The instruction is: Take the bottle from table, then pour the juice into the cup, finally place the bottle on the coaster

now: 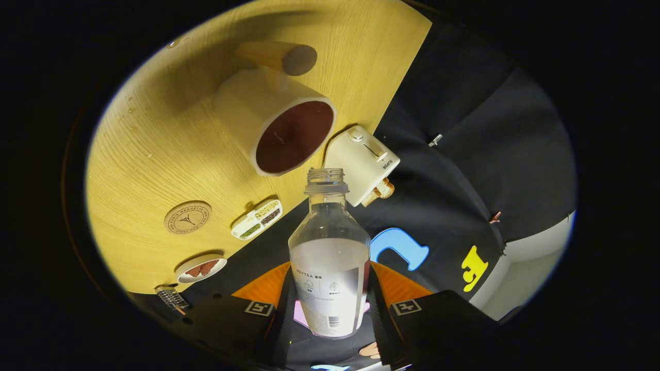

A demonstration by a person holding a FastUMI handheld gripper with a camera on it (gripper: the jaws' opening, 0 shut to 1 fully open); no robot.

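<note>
Bottle (330, 257), uncapped, is clamped in the tongs (330, 309) beside one cup (276, 126), one coaster (187, 217) and one toaster (363, 164) on the counter (154, 144).

The bottle's (330, 257) base is hidden between the tool's (330, 314) fingers, so the contact of each finger is masked at its six o'clock end. Its label print is too small to read. The toaster's (363, 164) lower end sits behind the bottle neck. The coaster's (187, 217) engraving is too small to make out.
</note>
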